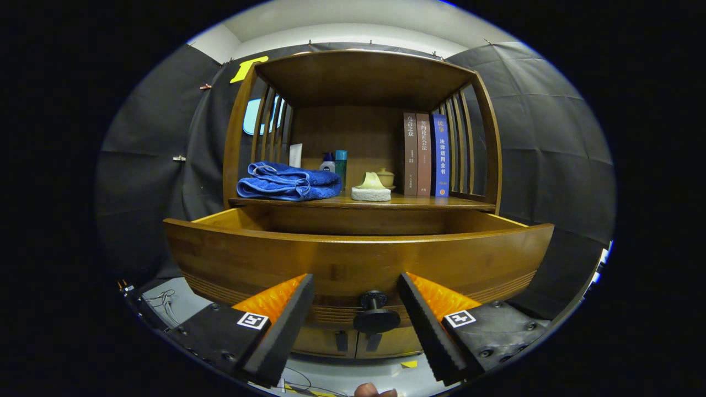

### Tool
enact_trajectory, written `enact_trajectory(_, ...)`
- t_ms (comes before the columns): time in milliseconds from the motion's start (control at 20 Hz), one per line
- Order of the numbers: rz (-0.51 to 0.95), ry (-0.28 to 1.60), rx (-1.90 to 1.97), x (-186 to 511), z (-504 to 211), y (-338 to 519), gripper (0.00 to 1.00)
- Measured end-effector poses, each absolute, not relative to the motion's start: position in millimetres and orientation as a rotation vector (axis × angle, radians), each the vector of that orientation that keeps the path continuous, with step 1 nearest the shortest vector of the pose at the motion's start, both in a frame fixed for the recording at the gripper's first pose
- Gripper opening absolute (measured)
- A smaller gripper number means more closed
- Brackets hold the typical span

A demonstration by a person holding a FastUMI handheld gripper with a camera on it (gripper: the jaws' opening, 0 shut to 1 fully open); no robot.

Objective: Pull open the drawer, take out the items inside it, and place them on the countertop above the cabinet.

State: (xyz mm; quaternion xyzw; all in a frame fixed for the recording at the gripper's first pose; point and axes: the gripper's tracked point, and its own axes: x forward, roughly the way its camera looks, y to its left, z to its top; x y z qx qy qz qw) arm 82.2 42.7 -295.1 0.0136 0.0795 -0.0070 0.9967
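With jaws spread, drawer knob (375, 315) sits between

One wooden cabinet (364, 77) with one drawer (353, 256) pulled open, bearing one dark knob (375, 314). On the countertop (430, 202): three upright books (424, 154), one folded blue towel (289, 182), one white sponge (371, 193), two small bottles (335, 162), one white tube (295, 155), one lidded pot (385, 177). Two gripper (356, 292) fingers spread apart, flanking the knob.
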Motion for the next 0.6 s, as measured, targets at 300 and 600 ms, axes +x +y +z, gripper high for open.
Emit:
enact_trajectory(300,-0.012,0.179,0.028,101,-294,42,1.00)
enact_trajectory(600,-0.017,0.182,0.020,128,-297,42,1.00)
